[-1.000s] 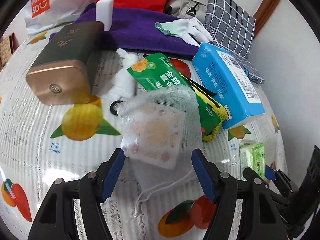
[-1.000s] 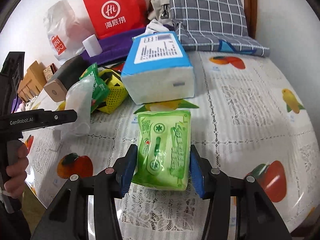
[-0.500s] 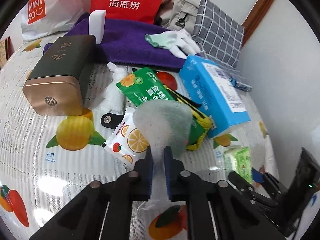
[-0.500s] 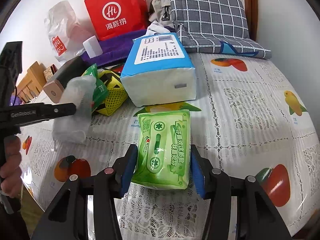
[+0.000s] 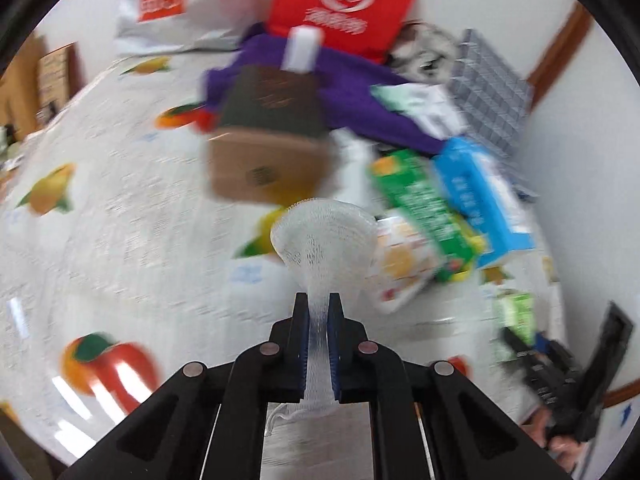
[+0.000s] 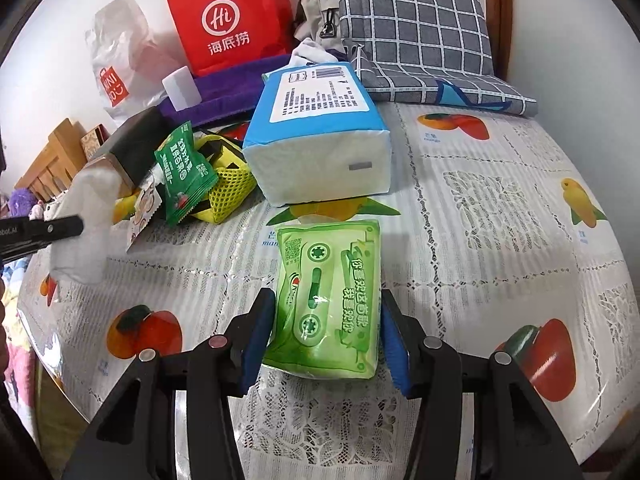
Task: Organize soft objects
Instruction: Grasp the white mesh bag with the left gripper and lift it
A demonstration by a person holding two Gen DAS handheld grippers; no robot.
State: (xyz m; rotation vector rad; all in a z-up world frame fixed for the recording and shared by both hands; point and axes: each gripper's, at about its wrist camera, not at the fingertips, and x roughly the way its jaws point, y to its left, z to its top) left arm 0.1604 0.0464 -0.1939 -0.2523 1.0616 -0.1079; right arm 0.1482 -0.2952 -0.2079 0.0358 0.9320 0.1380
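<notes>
The left tool [image 5: 318,316] is pinching a white mesh bag [image 5: 324,236] between its blue pads, its jaws pressed together on the gathered netting. The bag is fanning out above the fingertips and hanging clear of the desk [image 5: 132,216], and a bit of its drawstring is trailing below the pads. The left wrist view is blurred. Behind the bag, a dark box with a copper-coloured end [image 5: 268,148] is lying on the fruit-patterned cloth, and a snack packet with orange slices [image 5: 400,264] is lying just to the right of the bag, beside a green packet [image 5: 420,196] and a blue tissue pack [image 5: 480,196].

In the right wrist view, the right tool [image 6: 326,340] is holding about half open around a green tissue pack [image 6: 332,296] that is resting on the desk. Both blue pads are sitting against the sides of the pack. Farther back, the blue tissue pack [image 6: 320,140] is lying just beyond the green one, with a yellow mesh pouch [image 6: 228,184] and the green packet [image 6: 184,172] to its left. A purple towel [image 6: 228,84], a red paper bag [image 6: 232,16] and a grey checked cushion [image 6: 416,28] are sitting along the far edge. At the left edge, the left tool's black finger [image 6: 44,230] is showing with the white bag [image 6: 88,216] hanging from it.
</notes>
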